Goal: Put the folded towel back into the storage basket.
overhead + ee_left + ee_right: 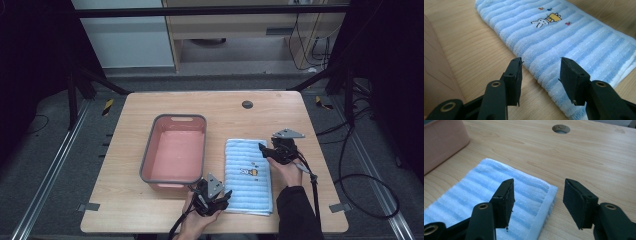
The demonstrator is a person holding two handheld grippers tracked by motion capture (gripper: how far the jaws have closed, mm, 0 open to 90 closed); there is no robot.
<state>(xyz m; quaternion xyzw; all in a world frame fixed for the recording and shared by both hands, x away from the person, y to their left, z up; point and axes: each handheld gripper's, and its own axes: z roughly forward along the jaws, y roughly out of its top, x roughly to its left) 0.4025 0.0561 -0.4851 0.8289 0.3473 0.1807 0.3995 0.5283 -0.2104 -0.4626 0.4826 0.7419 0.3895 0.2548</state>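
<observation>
The folded light-blue striped terry towel (248, 176) with a small embroidered cartoon figure lies flat on the pale wooden surface (150, 215), just right of the pink plastic tub with a grey rim (174, 151), near it but not touching. Judged from how things lie, the work looks to be at its start: the towel is still neatly folded and undisturbed, the tub is empty, and neither pair of tongs has taken hold of anything. What is left seems to be the whole handling of the towel, whether that means lifting it, unfolding it or moving it to the tub; the pictures do not settle which.

The left tongs (216, 199) sit at the towel's near left corner. In the left gripper view the jaws of the left tongs (541, 75) stand apart with the towel's long folded edge running between them, the left jaw over bare wood and the right jaw over the cloth; the pads do not press on it.

The right tongs (272, 149) hover at the towel's far right corner. In the right gripper view, the right tongs (537, 200) likewise straddle that corner with the jaws apart, the left jaw above the stripes and the right jaw beyond the white hemmed edge over the wood. A round cable hole (560, 129) lies well beyond on the surface.
</observation>
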